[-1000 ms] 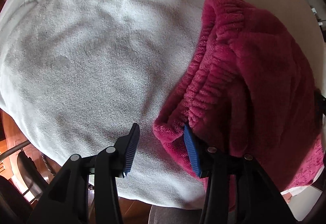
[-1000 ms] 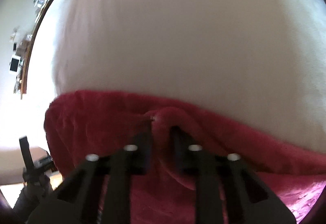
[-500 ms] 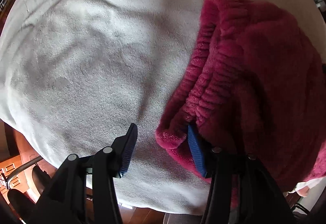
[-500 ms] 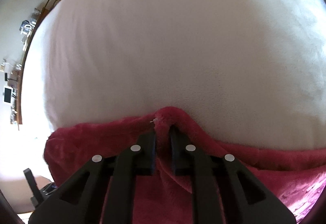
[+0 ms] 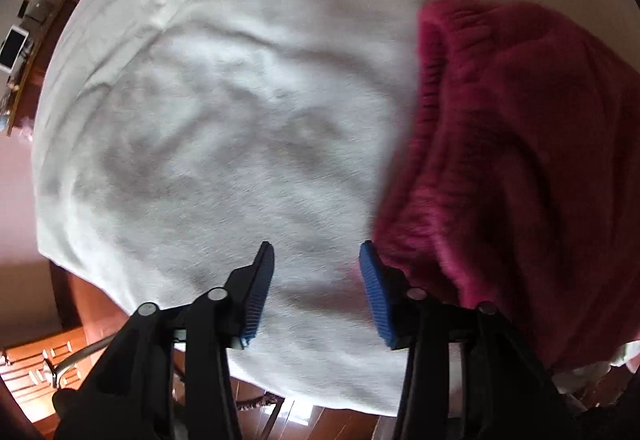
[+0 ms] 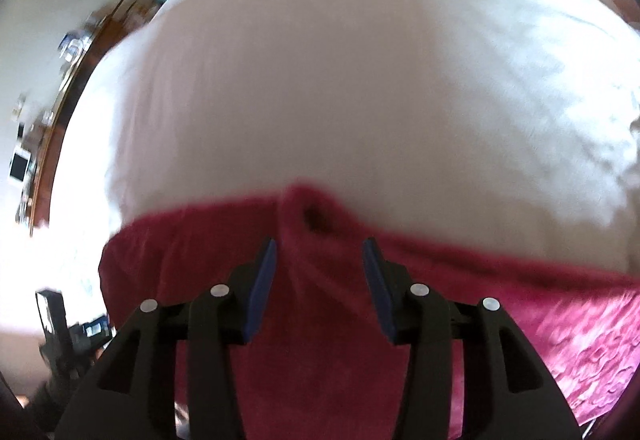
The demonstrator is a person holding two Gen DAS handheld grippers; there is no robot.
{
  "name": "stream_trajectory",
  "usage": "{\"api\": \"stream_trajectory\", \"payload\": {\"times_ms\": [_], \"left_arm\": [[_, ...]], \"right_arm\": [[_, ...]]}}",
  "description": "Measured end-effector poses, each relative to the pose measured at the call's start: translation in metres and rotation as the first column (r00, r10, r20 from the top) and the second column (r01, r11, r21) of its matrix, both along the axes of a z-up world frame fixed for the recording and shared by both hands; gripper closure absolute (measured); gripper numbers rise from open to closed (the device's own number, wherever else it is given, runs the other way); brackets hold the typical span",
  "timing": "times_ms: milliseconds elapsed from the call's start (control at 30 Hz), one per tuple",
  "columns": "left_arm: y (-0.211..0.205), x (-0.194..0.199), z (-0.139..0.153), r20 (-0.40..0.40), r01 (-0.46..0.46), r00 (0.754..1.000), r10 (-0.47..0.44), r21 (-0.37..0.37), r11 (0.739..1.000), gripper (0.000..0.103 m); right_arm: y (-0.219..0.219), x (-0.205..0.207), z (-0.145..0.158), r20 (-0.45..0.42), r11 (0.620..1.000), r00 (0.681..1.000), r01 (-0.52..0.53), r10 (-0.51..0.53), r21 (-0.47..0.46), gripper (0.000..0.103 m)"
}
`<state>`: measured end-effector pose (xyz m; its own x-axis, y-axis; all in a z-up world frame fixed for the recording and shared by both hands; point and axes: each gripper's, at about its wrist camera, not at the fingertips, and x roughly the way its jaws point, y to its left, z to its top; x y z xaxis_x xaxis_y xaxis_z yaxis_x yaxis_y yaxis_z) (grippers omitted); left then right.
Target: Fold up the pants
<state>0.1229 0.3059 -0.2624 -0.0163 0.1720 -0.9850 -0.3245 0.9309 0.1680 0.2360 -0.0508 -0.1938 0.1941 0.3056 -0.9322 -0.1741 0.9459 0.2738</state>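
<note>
The pants [image 5: 516, 168], a thick magenta fleece pair, lie bunched on a surface covered with a white cloth [image 5: 224, 144]. In the left wrist view they fill the right side, with the ribbed elastic waistband [image 5: 430, 80] running along their left edge, facing the bare cloth.

The left tool [image 5: 316, 260] hangs over the white cloth with its 2 fingers spread apart and only bare cloth in the gap between them. Its right blue pad [image 5: 376, 296] sits just beside the near corner of the pants; blur makes it unclear whether they touch.

The right tool [image 6: 320, 260] is also spread wide, its blue pads [image 6: 260, 284] standing on either side of a raised pinch of fleece [image 6: 308, 212] at the garment's far edge. The fabric sits between the fingers but neither pad presses on it. Beyond that ridge the white cloth stretches away. A lighter pink patterned fabric [image 6: 592, 344] shows at the lower right of that view.

Wooden furniture [image 5: 40, 364] and wood flooring [image 5: 332, 420] appear below the cloth's edge in the left wrist view.
</note>
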Motion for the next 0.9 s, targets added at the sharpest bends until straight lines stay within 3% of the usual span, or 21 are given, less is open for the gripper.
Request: {"api": "stream_trajectory", "payload": {"times_ms": [67, 167, 300, 433, 533, 667, 767, 900], "left_arm": [[0.007, -0.002, 0.008, 0.025, -0.032, 0.999, 0.033, -0.027, 0.999, 0.06], [0.0, 0.001, 0.034, 0.096, -0.003, 0.995, 0.009, -0.057, 0.998, 0.06], [-0.045, 0.027, 0.067, 0.195, 0.133, 0.974, -0.114, -0.085, 0.988, 0.059], [-0.099, 0.052, 0.07, 0.241, 0.275, 0.94, -0.243, -0.111, 0.955, 0.059], [-0.135, 0.054, 0.053, 0.216, 0.358, 0.919, -0.33, -0.107, 0.928, 0.057], [-0.158, 0.059, 0.011, 0.113, 0.389, 0.916, -0.385, -0.013, 0.921, 0.054], [-0.169, 0.067, 0.01, 0.089, 0.377, 0.922, -0.377, 0.024, 0.926, 0.053], [-0.181, 0.077, 0.03, 0.09, 0.312, 0.944, -0.316, 0.055, 0.948, 0.053]], "right_arm": [[0.004, -0.017, -0.009, -0.02, 0.999, 1.0, -0.023, 0.023, -0.025, 0.057], [0.001, -0.039, -0.026, -0.073, 0.999, 0.997, 0.003, -0.006, -0.042, 0.057], [-0.016, -0.059, -0.032, -0.073, 0.996, 0.995, 0.057, -0.062, -0.063, 0.057], [-0.056, -0.072, -0.03, -0.047, 0.984, 0.988, 0.138, -0.144, -0.109, 0.057], [-0.098, -0.078, -0.034, -0.038, 0.969, 0.977, 0.204, -0.211, -0.139, 0.057], [-0.159, -0.087, -0.051, -0.061, 0.935, 0.947, 0.301, -0.317, -0.186, 0.057], [-0.203, -0.095, -0.05, -0.06, 0.911, 0.92, 0.372, -0.388, -0.178, 0.057], [-0.247, -0.105, -0.031, -0.027, 0.903, 0.91, 0.407, -0.414, -0.14, 0.057]]}}
